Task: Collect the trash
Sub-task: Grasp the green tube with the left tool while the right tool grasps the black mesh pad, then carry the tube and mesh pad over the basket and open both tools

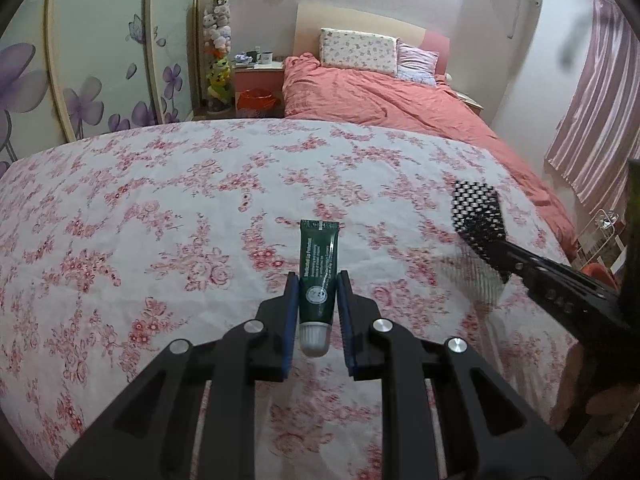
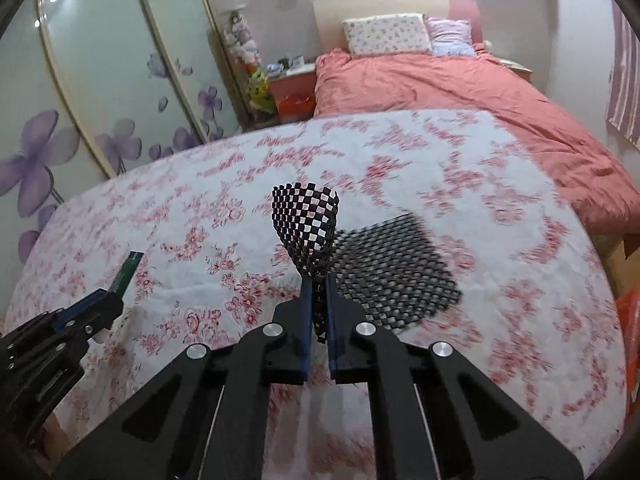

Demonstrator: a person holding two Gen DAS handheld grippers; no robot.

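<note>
The left gripper (image 1: 318, 280) has its jaws clamped on a dark green tube of lip ointment (image 1: 319, 268), white cap toward the camera, lifted above the floral sheet (image 1: 160, 208). The right gripper (image 2: 319, 300) has its jaws pressed together on a pinched fold of black mesh netting (image 2: 306, 228); the fold stands up in a curl while the rest of the mesh lies on the sheet just to the right.

Both pieces of trash are in hand, but no bin is clearly in view, so the carry looks like the risky part. The mesh is held only by a thin corner; a quick swing could pull it free, or its trailing part could drag and snag on the sheet. The tube is gripped low near its cap, and its smooth sides could slip out forward if the gripper tilts further down.
</note>
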